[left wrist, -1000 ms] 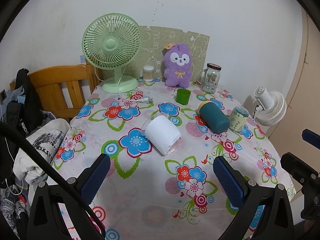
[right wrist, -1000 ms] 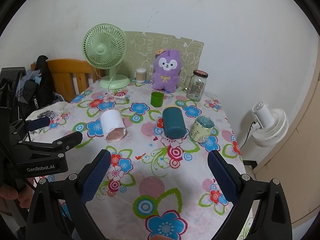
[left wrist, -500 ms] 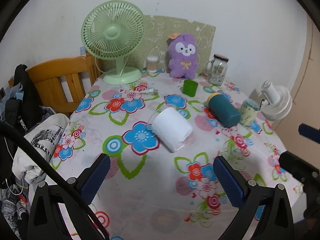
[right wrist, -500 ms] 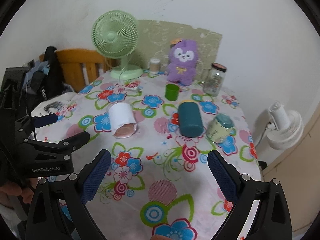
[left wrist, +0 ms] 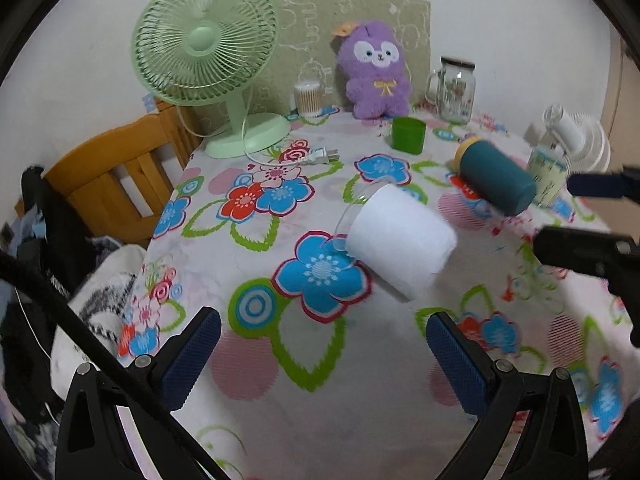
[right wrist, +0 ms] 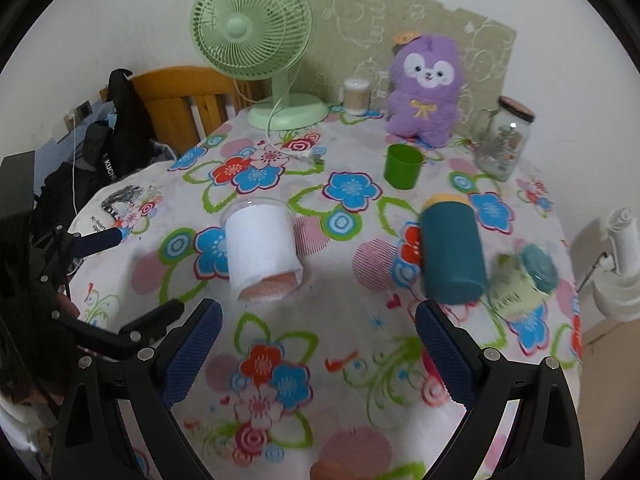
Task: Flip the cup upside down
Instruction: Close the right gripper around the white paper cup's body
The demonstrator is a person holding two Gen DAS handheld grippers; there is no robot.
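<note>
Left gripper (left wrist: 324, 356): jaws spread wide, nothing between the blue pads, no contact with any item. It hovers above the near edge of the table (left wrist: 256, 392), pointing toward the far edge and angled down at the cloth. In the right wrist view the same gripper (right wrist: 120, 280) shows at the left edge of the table, also unloaded.

Right gripper (right wrist: 316, 356): jaws equally wide apart, holding nothing, touching nothing. It hangs over the near edge, tilted down toward the middle of the table. The left wrist view catches it (left wrist: 592, 220) at the right edge, blurred.

Cup (left wrist: 396, 240): clear plastic with a white paper wrap, lying on its side near the middle of the floral tablecloth. Its clear rim faces the far-left corner; its base faces the near edge. It lies apart from both grippers.

Other items: a teal bottle (right wrist: 452, 252) lies on its side to the right of the cup, well apart from it. A small green cup (right wrist: 402, 166) stands upright beyond them. A green fan (left wrist: 208, 48) and a purple plush toy (left wrist: 376, 68) stand along the far edge.
</note>
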